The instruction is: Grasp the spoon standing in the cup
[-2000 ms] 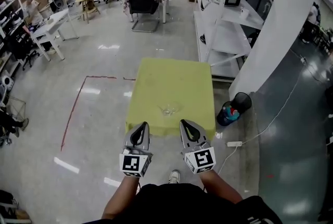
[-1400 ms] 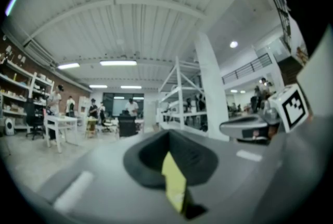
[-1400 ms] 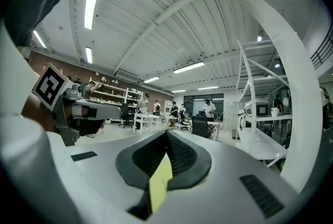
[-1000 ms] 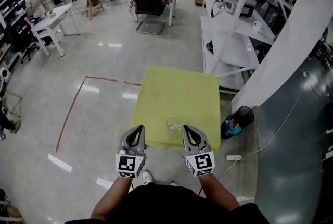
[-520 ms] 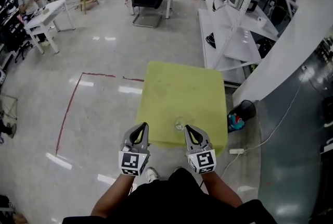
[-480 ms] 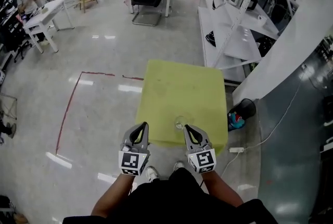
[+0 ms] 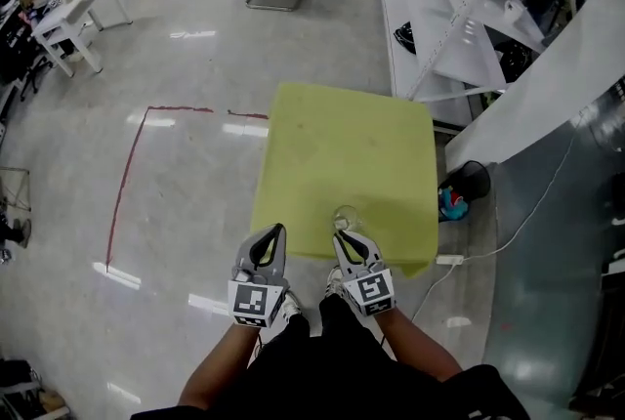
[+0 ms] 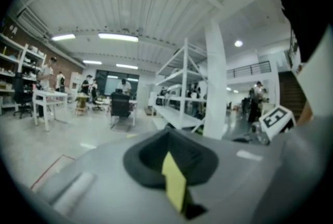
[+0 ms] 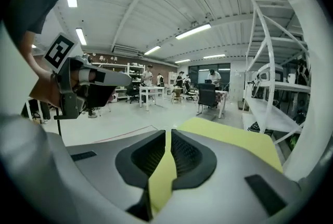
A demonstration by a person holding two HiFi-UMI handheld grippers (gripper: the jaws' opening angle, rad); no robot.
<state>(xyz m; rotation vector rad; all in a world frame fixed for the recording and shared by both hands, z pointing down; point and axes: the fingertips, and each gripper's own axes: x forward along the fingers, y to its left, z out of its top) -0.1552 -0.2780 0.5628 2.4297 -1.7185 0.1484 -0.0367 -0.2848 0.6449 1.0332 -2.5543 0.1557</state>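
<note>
both grippers are pinched together, nothing in them. right gripper (image 7: 337, 235) is the nearer one, just short of the glass cup (image 7: 344, 215) straight ahead by the near edge of the yellow table (image 7: 352, 135). left gripper (image 7: 276, 231) is off to the side. spoon's too small to see, presumably upright. nothing's in the way; bin (image 7: 476, 180) is well right.

yellow table (image 7: 342, 154); black bin (image 7: 473, 180) beside it; white shelving (image 7: 435, 13) behind.

Head view looks down, right gripper view level, sharing the table (image 7: 342, 154).
</note>
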